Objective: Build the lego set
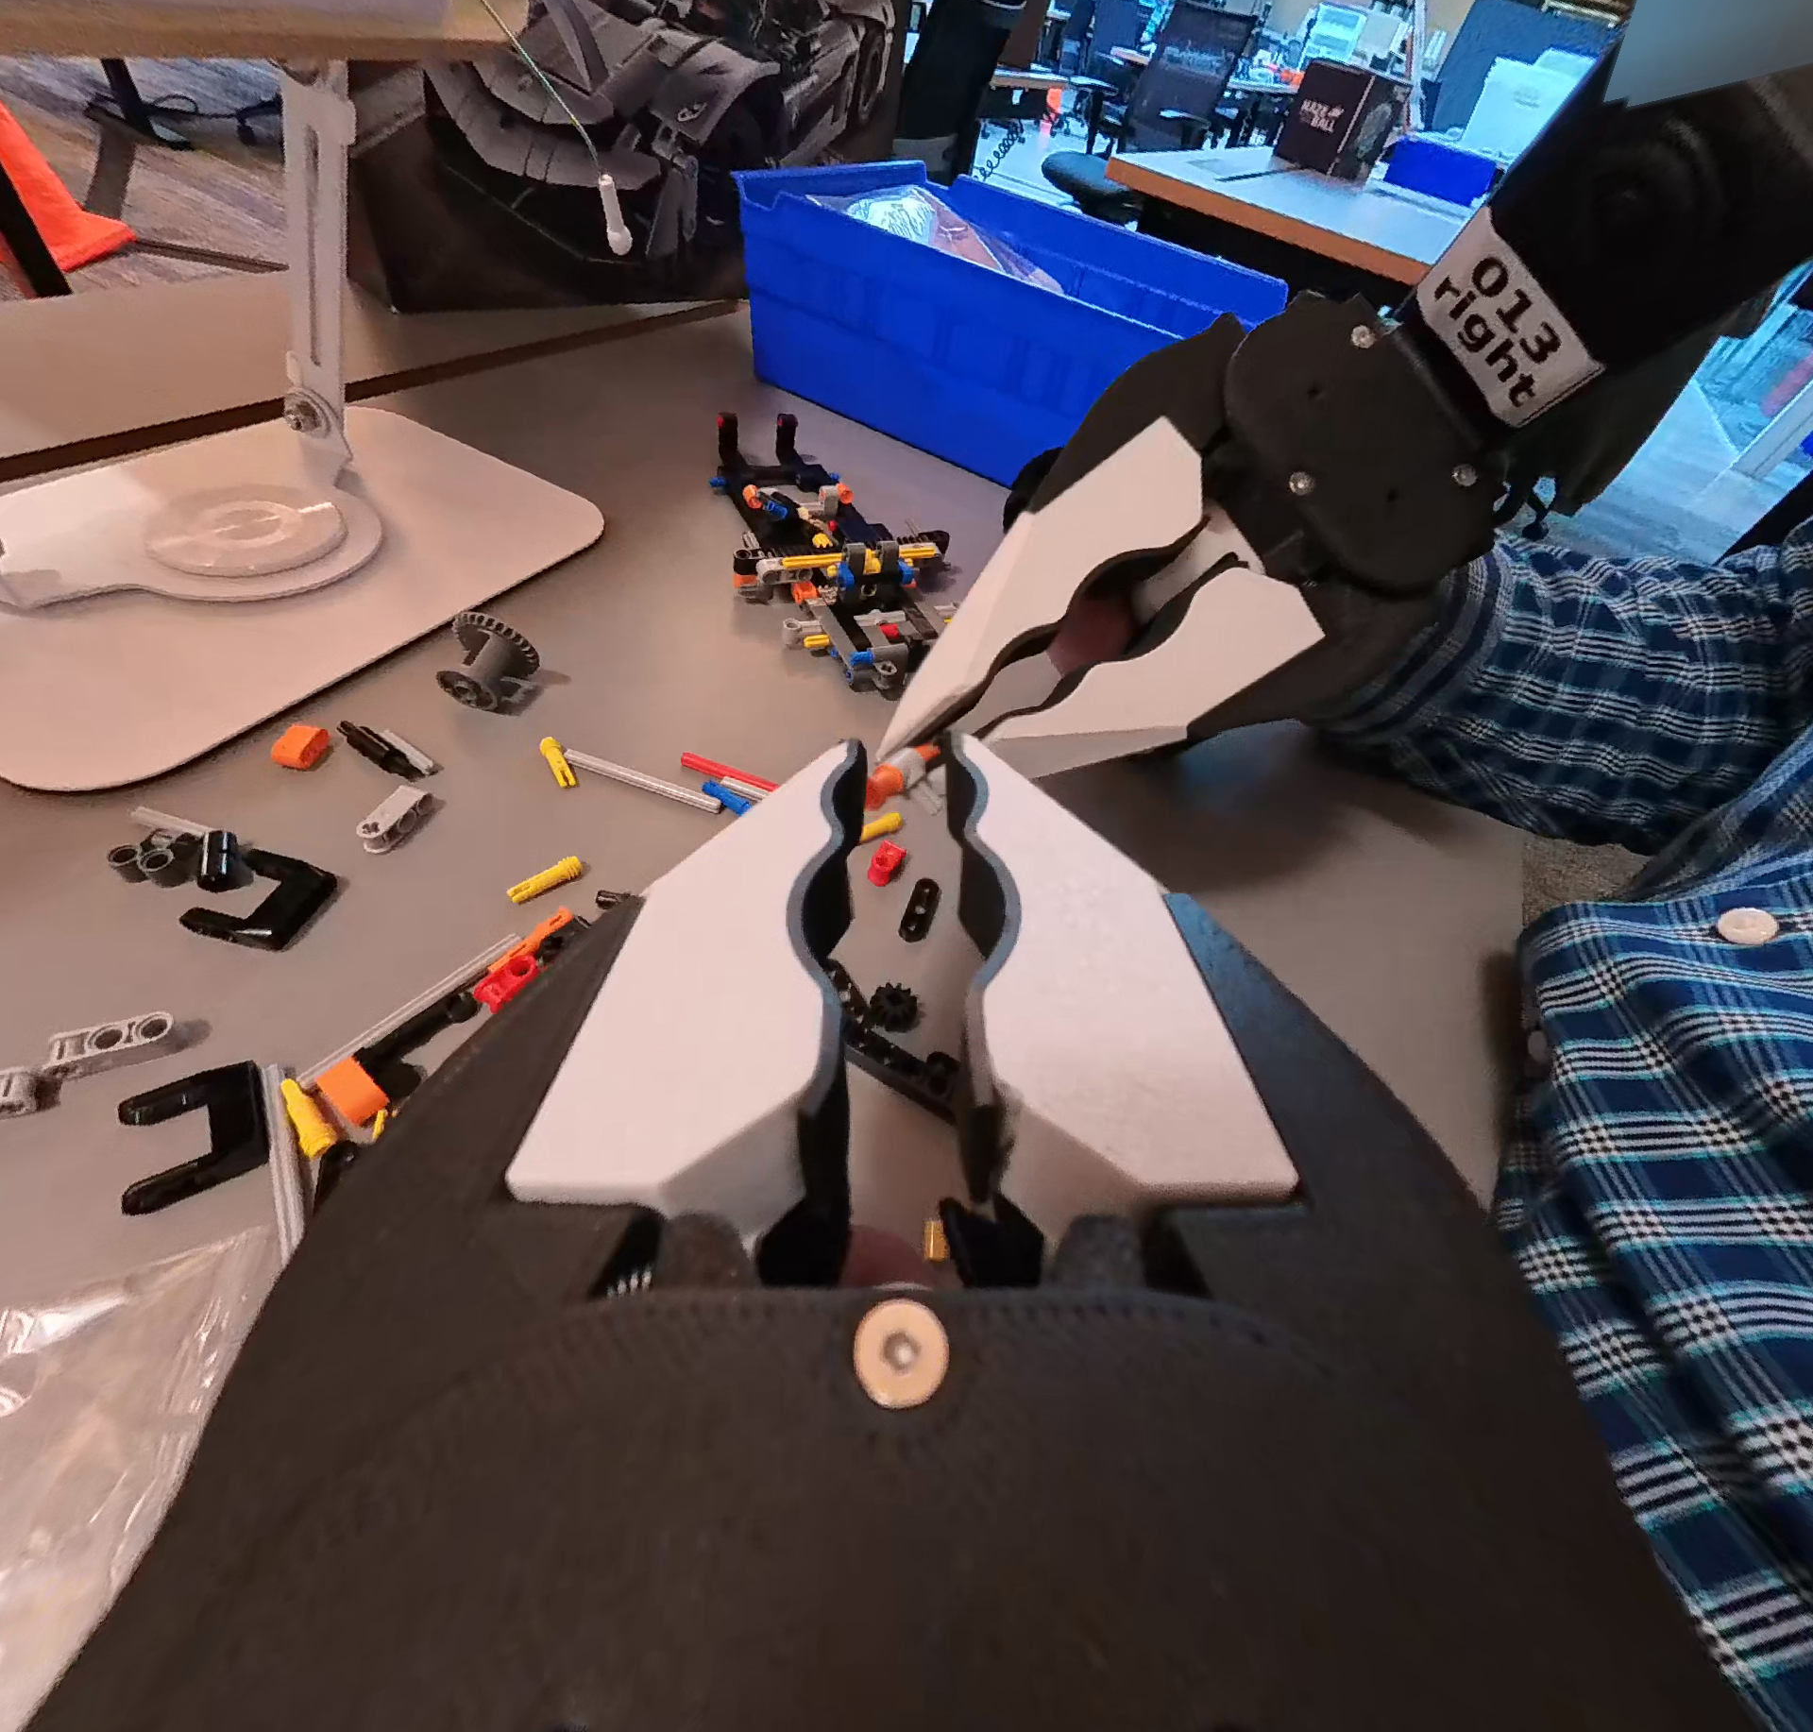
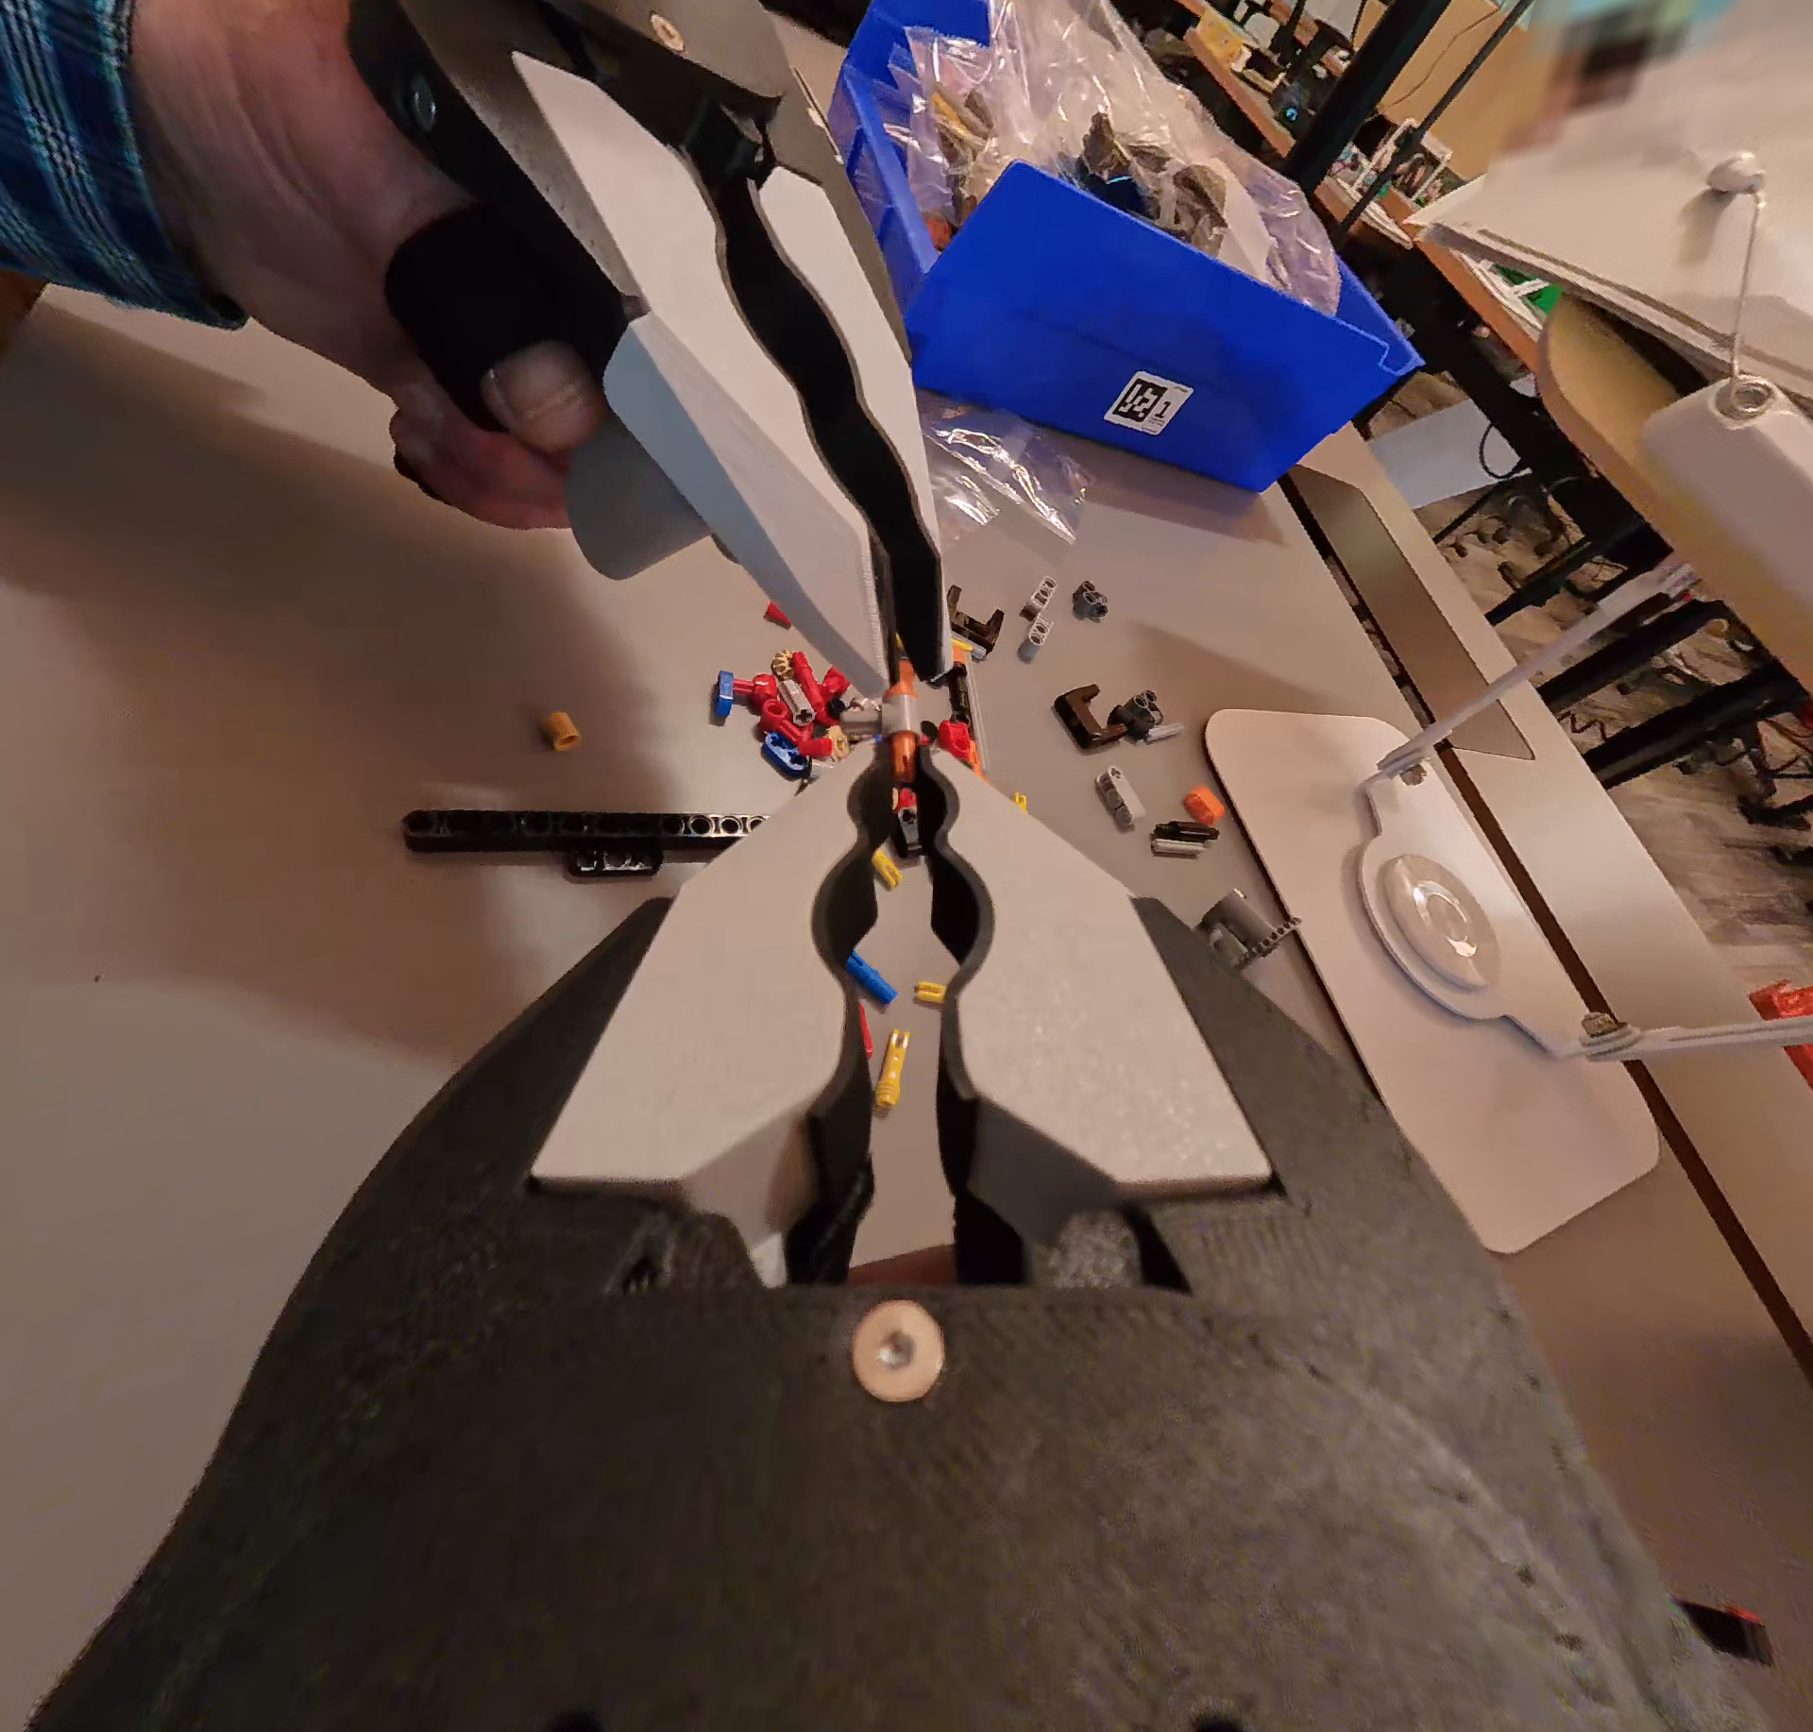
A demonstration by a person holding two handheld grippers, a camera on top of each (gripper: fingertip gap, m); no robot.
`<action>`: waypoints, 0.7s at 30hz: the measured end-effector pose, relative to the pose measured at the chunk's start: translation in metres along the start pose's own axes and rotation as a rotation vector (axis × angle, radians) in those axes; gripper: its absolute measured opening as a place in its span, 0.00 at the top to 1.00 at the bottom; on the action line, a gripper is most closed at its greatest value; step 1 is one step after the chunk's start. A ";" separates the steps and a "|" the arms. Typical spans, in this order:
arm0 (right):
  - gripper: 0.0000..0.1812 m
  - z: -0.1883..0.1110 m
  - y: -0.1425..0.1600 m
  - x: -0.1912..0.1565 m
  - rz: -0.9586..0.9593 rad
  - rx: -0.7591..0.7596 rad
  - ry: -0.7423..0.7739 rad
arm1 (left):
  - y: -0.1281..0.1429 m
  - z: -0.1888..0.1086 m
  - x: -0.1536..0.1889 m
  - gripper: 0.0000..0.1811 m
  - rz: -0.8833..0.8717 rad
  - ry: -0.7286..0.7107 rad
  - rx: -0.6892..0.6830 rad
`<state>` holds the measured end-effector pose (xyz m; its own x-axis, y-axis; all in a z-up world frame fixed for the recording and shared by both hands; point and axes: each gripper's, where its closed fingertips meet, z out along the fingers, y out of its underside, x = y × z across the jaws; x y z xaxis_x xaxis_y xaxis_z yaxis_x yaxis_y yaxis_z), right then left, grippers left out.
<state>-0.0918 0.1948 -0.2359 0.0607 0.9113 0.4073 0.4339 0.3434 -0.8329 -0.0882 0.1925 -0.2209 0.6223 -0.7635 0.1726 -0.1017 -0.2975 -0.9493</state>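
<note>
A small orange and grey axle-and-connector piece (image 1: 901, 770) is held just above the grey table between both gripper tips. My left gripper (image 1: 905, 753) is shut on it. My right gripper (image 2: 901, 767) is shut on its other end, where the same piece (image 2: 901, 721) shows upright. The right gripper (image 1: 907, 738) comes in from the right in the left wrist view. The left gripper (image 2: 907, 669) comes down from the top in the right wrist view. A partly built black, grey and yellow chassis (image 1: 839, 557) lies on the table beyond the tips.
Loose parts lie all around: a grey gear (image 1: 488, 660), black brackets (image 1: 260, 900), a long black beam (image 2: 579, 826), red pins (image 2: 795, 704). A blue bin (image 1: 981, 311) with bags stands behind. A white stand base (image 1: 245, 557) sits left. A clear bag (image 1: 98, 1440) lies near left. Both grippers' tips are close together, under 4 cm apart. The grey gear (image 1: 488, 660) is about 15 cm from both grippers' fingertips.
</note>
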 end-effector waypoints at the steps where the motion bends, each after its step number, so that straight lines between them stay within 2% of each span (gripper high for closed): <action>1: 1.00 0.000 0.000 0.000 0.004 0.001 0.002 | -0.001 0.000 0.000 0.93 -0.001 0.000 0.002; 21: 0.99 0.001 -0.001 0.012 0.035 0.015 0.065 | -0.009 0.005 -0.004 0.91 -0.056 -0.003 0.054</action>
<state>-0.0919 0.2060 -0.2307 0.1342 0.9064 0.4006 0.4173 0.3150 -0.8524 -0.0859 0.2006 -0.2142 0.6281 -0.7447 0.2256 -0.0241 -0.3084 -0.9509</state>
